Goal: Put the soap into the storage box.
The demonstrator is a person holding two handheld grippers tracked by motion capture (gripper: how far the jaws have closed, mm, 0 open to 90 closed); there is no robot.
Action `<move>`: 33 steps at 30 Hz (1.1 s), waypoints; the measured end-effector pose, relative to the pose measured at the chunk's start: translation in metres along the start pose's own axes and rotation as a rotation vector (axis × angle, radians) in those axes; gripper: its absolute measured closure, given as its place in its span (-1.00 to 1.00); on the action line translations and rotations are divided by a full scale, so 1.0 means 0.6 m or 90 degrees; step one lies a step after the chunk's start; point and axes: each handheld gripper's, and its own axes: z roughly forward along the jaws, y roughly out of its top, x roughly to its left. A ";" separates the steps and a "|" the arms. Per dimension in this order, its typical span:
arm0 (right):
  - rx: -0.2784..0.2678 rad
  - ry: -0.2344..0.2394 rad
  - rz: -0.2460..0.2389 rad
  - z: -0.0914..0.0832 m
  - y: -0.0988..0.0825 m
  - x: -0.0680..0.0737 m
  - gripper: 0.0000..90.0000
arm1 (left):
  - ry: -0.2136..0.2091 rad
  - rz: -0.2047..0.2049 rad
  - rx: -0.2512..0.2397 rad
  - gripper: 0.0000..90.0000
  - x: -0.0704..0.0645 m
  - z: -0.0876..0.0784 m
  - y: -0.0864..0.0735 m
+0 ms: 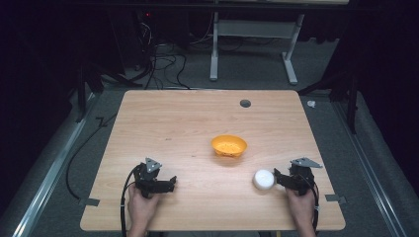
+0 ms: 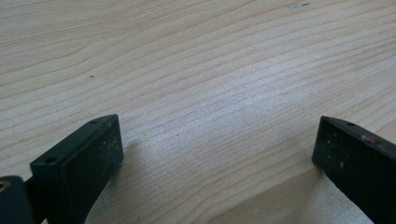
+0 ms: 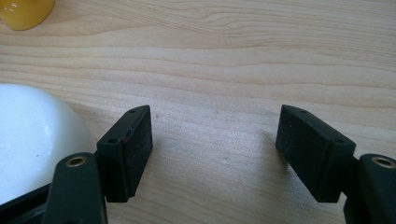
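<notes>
An orange bowl [image 1: 229, 145] stands a little right of the table's middle; its edge [image 3: 23, 11] peeks in at the top left of the right gripper view. A white round bowl-like object [image 1: 263, 179] sits on the wood near the front right. My right gripper [image 1: 277, 178] lies just right of it, pointing left, and is open [image 3: 215, 126] over bare wood, with the white object [image 3: 32, 135] outside its left jaw. My left gripper [image 1: 172, 182] rests at the front left, pointing right, and is open [image 2: 217, 135] with nothing between its jaws.
The wooden table [image 1: 173, 123] has a dark round hole [image 1: 245, 103] near its far edge. Cables [image 1: 163, 64] and a white desk frame [image 1: 252, 44] stand on the floor beyond. A black cable [image 1: 79, 153] runs along the table's left side.
</notes>
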 end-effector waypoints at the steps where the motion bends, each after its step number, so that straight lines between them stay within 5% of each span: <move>1: 0.000 0.000 0.000 0.000 0.000 0.000 -0.37 | 0.000 0.000 0.000 -0.95 0.000 0.000 0.000; 33: -0.001 0.003 -0.007 -0.002 -0.002 -0.001 -0.31 | 0.001 -0.003 -0.003 -0.91 0.000 -0.001 0.000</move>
